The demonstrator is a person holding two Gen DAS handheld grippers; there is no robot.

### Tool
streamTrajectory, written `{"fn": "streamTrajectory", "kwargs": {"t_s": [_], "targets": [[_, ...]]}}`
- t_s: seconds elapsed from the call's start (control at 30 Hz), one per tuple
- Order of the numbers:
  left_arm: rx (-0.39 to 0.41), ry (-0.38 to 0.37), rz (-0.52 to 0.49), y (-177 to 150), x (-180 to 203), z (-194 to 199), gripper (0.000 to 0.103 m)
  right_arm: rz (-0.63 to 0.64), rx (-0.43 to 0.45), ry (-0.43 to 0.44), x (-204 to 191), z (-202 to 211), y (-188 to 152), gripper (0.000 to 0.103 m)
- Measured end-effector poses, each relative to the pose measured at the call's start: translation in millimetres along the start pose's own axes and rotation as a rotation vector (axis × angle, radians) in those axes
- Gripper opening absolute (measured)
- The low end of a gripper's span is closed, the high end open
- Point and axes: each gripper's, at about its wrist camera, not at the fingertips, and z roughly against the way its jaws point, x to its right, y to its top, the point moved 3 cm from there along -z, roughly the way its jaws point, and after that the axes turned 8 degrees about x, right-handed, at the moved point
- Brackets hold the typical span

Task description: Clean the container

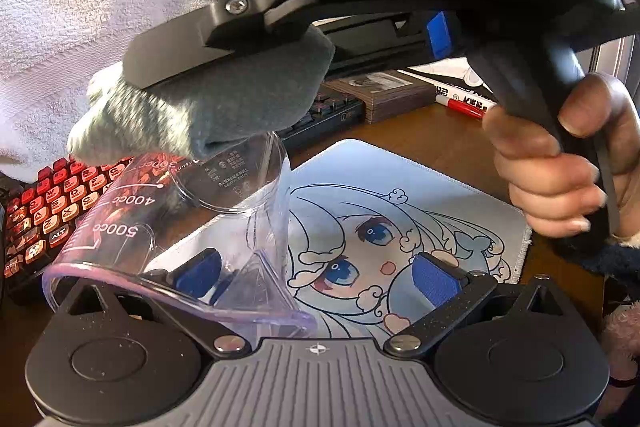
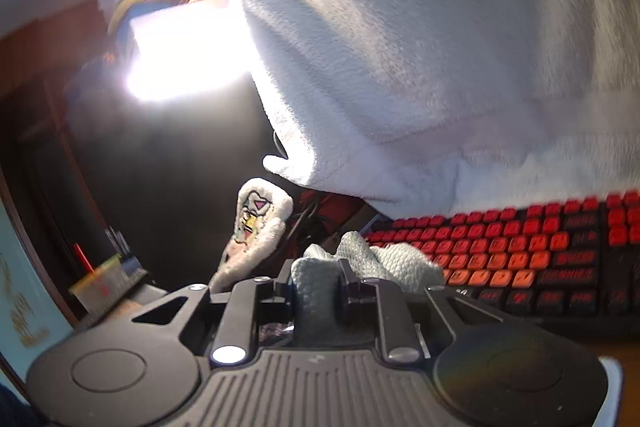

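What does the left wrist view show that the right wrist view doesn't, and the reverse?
Left wrist only: the clear measuring cup lying tilted over the open left tool, the printed mouse pad, a red marker, and the hand holding the right tool's handle.
Right wrist only: a bright lit screen and a plush toy.
Both: the grey cloth clamped in the right tool, the red keyboard, and the white fleece sleeve.

A brown desk (image 1: 440, 143) carries a keyboard (image 1: 48, 211) and mouse mat (image 1: 460, 211).
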Motion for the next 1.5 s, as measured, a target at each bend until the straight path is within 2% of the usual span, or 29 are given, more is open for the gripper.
{"fn": "streamTrajectory", "kwargs": {"t_s": [0.23,0.27,0.43,0.53,0.6,0.8,0.93,1.0,1.1,1.27,1.37,1.5], "targets": [[0.000,0.001,-0.001,0,-2,-1,0.103,-0.038,-0.042,0.103,-17,-10,-13,0.021],[0.000,0.001,-0.001,0,-1,-1,0.103,-0.036,-0.044,0.110,-19,-11,-14,0.018],[0.000,0.001,-0.001,0,0,0,0.103,-0.032,-0.016,0.060,-6,-7,-6,0.017],[0.000,0.000,-0.001,0,0,0,0.103,-0.086,-0.004,0.047,6,-7,-2,0.017],[0.000,0.000,-0.001,1,0,0,0.103,-0.122,-0.004,0.057,7,-8,-5,0.017],[-0.001,0.000,-0.003,1,-3,2,0.103,-0.059,-0.041,0.112,-14,-13,-15,0.017],[0.000,0.000,-0.002,1,-3,2,0.103,-0.026,-0.024,0.070,-7,-7,-8,0.017],[0.000,0.000,-0.002,1,-3,3,0.103,-0.053,-0.007,0.042,2,-6,-3,0.017],[0.000,0.000,-0.002,1,-3,3,0.103,-0.091,-0.006,0.048,5,-7,-4,0.017],[-0.001,0.000,-0.004,2,-2,0,0.103,-0.028,-0.050,0.108,-15,-12,-12,0.019],[0.000,-0.001,-0.003,2,-2,0,0.103,-0.002,-0.046,0.096,-11,-8,-9,0.017],[0.000,-0.001,-0.002,2,-1,0,0.103,-0.077,-0.020,0.060,5,-6,-3,0.017]]}}
